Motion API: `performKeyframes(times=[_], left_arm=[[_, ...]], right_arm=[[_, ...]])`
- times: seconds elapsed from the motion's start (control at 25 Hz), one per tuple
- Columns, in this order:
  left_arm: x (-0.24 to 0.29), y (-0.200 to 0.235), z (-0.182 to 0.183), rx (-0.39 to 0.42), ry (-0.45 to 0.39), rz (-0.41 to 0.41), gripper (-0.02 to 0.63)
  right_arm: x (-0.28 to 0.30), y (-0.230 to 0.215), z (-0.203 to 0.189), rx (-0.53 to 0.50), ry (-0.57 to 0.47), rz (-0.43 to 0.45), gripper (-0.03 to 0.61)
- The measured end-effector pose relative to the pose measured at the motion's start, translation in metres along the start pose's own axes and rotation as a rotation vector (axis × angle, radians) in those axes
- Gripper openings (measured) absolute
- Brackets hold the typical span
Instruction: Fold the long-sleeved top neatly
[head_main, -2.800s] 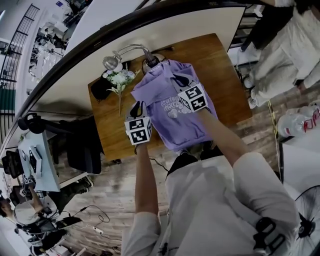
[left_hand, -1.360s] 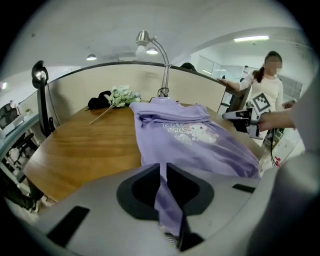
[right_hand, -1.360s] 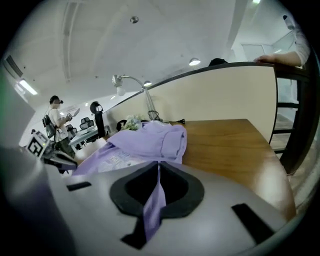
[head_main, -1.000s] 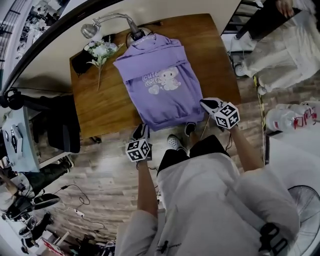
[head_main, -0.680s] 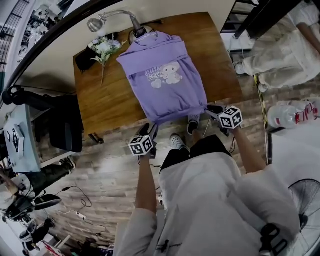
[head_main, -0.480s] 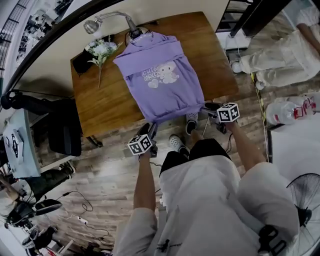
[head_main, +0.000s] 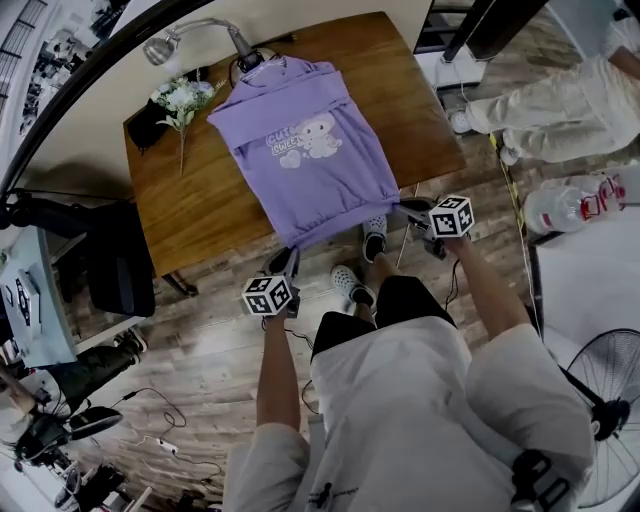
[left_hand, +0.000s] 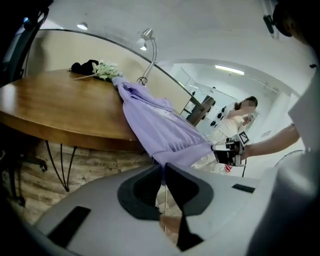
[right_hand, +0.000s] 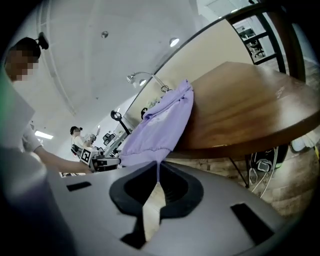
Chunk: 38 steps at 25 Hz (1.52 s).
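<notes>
Wooden surface (head_main: 200, 205): smooth, hard, rounded near edge.
Purple long-sleeved top (head_main: 310, 155): soft knit, print up, flat on surface, gathered hem pulled off near edge.
Left gripper (left_hand: 163, 169), right gripper (right_hand: 158, 167): fingers just closing, each pinching thin hem corner.
Step, likely: hem grasp for bottom-up fold.
Next: lift both corners evenly, carry toward far collar.

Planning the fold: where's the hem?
Head view: the hem overhangs the table's near edge; left gripper and right gripper just closed their jaws on its corners.
</notes>
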<state>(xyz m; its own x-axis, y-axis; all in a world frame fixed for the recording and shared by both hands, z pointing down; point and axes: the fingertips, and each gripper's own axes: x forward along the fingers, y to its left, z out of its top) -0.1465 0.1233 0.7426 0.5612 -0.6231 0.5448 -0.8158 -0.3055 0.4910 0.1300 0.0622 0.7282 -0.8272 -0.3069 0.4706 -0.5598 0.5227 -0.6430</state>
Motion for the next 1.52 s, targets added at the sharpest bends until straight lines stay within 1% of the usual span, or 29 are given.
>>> performKeyframes(times=[0.24, 0.36, 0.44, 0.6, 0.68, 0.76, 0.88, 1.04, 1.16, 1.32, 1.52], left_arm=[[-0.034, -0.023, 0.014, 0.09, -0.054, 0.002, 0.043], [-0.054, -0.037, 0.015, 0.117, -0.08, 0.003, 0.041], [-0.07, -0.047, 0.011, 0.123, -0.095, 0.004, 0.041], [-0.102, -0.067, -0.007, 0.107, -0.116, 0.003, 0.041], [-0.116, -0.079, -0.008, 0.106, -0.131, -0.005, 0.041], [-0.127, -0.088, -0.002, 0.109, -0.149, -0.02, 0.04], [-0.134, -0.094, 0.022, 0.144, -0.18, -0.035, 0.04], [-0.135, -0.094, 0.068, 0.184, -0.24, -0.038, 0.04], [-0.131, -0.088, 0.109, 0.218, -0.278, -0.026, 0.04], [-0.123, -0.074, 0.162, 0.26, -0.312, 0.0, 0.04], [-0.106, -0.057, 0.231, 0.279, -0.358, 0.035, 0.04]], right_arm=[[-0.029, 0.034, 0.003, -0.078, -0.072, 0.034, 0.023], [-0.046, 0.054, -0.001, -0.102, -0.11, 0.046, 0.023], [-0.055, 0.069, -0.007, -0.124, -0.115, 0.057, 0.023], [-0.077, 0.098, -0.019, -0.17, -0.109, 0.085, 0.023], [-0.089, 0.111, -0.019, -0.187, -0.117, 0.101, 0.023], [-0.099, 0.121, -0.014, -0.199, -0.131, 0.116, 0.023], [-0.108, 0.13, 0.006, -0.226, -0.145, 0.131, 0.025], [-0.107, 0.138, 0.046, -0.26, -0.181, 0.156, 0.025], [-0.1, 0.138, 0.088, -0.269, -0.229, 0.177, 0.025], [-0.08, 0.133, 0.142, -0.303, -0.266, 0.187, 0.025], [-0.059, 0.123, 0.219, -0.327, -0.308, 0.204, 0.025]])
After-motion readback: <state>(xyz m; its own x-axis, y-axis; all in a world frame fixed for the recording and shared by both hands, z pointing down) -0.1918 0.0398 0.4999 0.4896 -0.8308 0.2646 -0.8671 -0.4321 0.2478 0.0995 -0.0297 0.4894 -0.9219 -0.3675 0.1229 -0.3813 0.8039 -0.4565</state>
